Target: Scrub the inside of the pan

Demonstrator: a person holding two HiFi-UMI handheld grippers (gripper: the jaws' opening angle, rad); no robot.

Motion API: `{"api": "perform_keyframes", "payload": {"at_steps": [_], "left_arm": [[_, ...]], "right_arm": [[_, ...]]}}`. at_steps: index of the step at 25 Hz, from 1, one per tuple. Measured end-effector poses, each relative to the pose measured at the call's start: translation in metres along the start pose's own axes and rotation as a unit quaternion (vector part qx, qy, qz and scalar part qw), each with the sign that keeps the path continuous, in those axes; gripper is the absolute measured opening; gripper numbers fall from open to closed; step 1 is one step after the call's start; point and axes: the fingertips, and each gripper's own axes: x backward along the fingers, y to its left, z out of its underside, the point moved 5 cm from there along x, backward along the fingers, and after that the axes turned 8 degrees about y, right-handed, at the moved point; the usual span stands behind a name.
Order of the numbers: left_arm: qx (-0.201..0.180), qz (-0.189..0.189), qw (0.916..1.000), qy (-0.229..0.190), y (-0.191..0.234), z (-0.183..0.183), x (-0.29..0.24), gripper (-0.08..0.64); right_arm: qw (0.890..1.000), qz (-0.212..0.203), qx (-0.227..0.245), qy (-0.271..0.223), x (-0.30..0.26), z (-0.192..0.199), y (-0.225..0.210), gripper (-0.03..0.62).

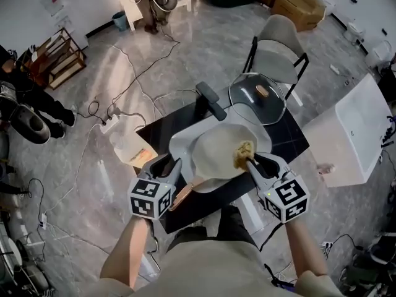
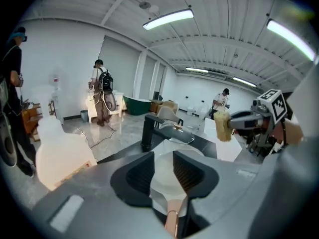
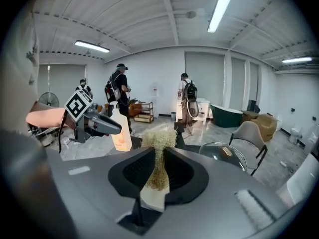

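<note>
In the head view, the pan (image 1: 216, 156) sits in the white sink (image 1: 178, 143) near the tabletop's (image 1: 291, 142) front edge. It looks stiff and fairly weighty, so it is probably best steadied by its copper handle (image 1: 181, 195), while the tap (image 1: 210, 101) and glass lid (image 1: 257, 98) crowd the far edge. The left gripper view shows the left claw (image 2: 163, 164) clamped on that handle. In the right gripper view, the right claw (image 3: 158, 156) pinches a soft, fibrous scrubber (image 3: 158, 171) that will likely flatten under pressure.
</note>
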Motion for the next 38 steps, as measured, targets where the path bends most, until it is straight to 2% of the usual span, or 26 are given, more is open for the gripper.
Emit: {"api": "perform_keyframes", "payload": {"at_steps": [4,6,9,12,18,23,27,34,36,38], "left_arm": [[0.018,-0.008,0.9994,0.03,0.006,0.004,-0.039,0.121],[0.04,-0.023,0.998,0.043,0.008,0.012,-0.055,0.121],[0.076,-0.034,0.9936,0.076,0.008,0.032,-0.075,0.121],[0.095,-0.032,0.9884,0.115,0.01,0.048,-0.095,0.123],[0.106,-0.03,0.9776,0.179,0.005,0.082,-0.116,0.133],[0.084,-0.019,0.9652,0.247,-0.001,0.116,-0.126,0.161],[0.061,-0.002,0.9524,0.298,-0.012,0.145,-0.13,0.186],[0.022,0.014,0.9302,0.366,-0.023,0.172,-0.132,0.226],[0.009,0.013,0.925,0.38,-0.022,0.178,-0.134,0.227],[0.0,0.013,0.9205,0.391,-0.022,0.183,-0.134,0.227]], "right_arm": [[0.997,-0.051,0.037,0.049,-0.054,0.004,-0.024,0.066],[0.992,-0.086,0.053,0.075,-0.081,0.012,-0.035,0.066],[0.979,-0.142,0.088,0.114,-0.119,0.027,-0.045,0.066],[0.965,-0.177,0.13,0.142,-0.152,0.037,-0.048,0.066],[0.939,-0.245,0.157,0.183,-0.201,0.061,-0.041,0.066],[0.914,-0.298,0.168,0.218,-0.236,0.077,-0.028,0.067],[0.896,-0.321,0.195,0.238,-0.258,0.09,-0.017,0.067],[0.862,-0.353,0.225,0.285,-0.286,0.12,0.001,0.067],[0.848,-0.367,0.236,0.299,-0.291,0.131,0.006,0.067],[0.83,-0.385,0.251,0.315,-0.293,0.144,0.011,0.067]]}}
